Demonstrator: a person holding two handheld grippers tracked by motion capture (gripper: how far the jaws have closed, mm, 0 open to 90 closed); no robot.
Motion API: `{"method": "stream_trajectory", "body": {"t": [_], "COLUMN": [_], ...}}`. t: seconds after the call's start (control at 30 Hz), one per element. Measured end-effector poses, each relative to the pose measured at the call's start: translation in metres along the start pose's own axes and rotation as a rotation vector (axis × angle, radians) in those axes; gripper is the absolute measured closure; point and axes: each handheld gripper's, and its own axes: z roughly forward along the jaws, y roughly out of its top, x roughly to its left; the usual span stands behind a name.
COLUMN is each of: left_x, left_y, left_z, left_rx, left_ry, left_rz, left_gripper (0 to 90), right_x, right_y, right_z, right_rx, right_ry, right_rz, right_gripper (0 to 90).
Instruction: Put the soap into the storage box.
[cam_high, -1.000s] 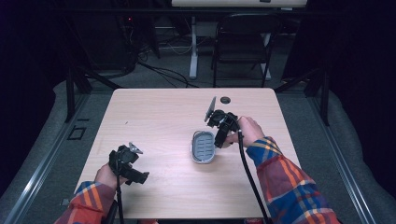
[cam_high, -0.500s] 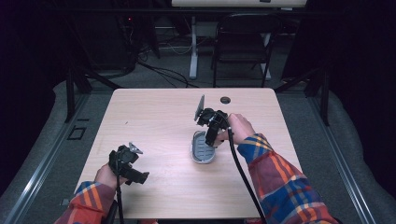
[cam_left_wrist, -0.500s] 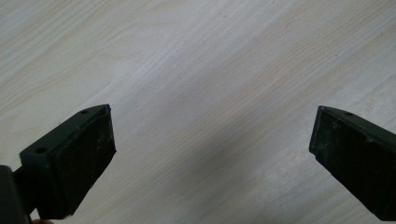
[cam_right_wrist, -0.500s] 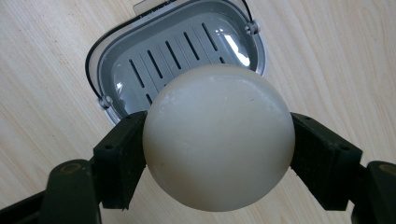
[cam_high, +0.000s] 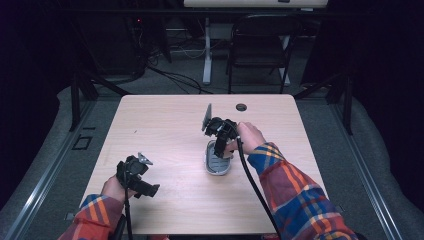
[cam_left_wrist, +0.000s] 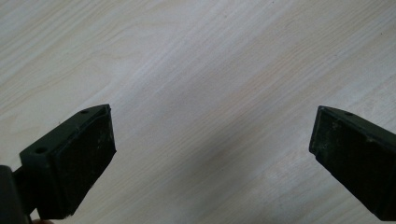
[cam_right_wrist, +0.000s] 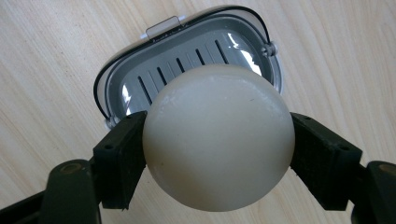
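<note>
Right tool (cam_right_wrist: 218, 154) pinching pale rounded soap bar (cam_right_wrist: 218, 140) between both pads, held directly above open grey soap dish (cam_right_wrist: 187, 60), slotted inner tray visible just beyond the bar in right gripper view. In high view, right tool (cam_high: 220, 142) over the far end of dish (cam_high: 218, 162), which sits near the middle of the surface (cam_high: 165, 120), slightly toward its right edge, long axis running near edge to far edge. Bar not yet touching the tray as far as can be told; likely next a straight drop down and slightly toward the near end to seat it lengthwise with the dish. Left tool (cam_high: 135, 175) by the near left corner, well apart from dish, jaws spread wide over bare wood, left pad (cam_left_wrist: 74, 158) holding nothing. Right hand clearly the nearer one
</note>
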Motion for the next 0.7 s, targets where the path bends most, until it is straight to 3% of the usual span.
{"method": "stream_trajectory", "body": {"t": [0.7], "left_x": [0.0], "left_y": [0.0], "left_z": [0.0], "left_rx": [0.001], "left_ry": [-0.001], "left_rz": [0.0], "left_gripper": [0.3], "right_x": [0.01], "right_y": [0.016], "right_z": [0.022], "right_rx": [0.017], "right_ry": [0.024], "right_rz": [-0.024], "right_gripper": [24.4]}}
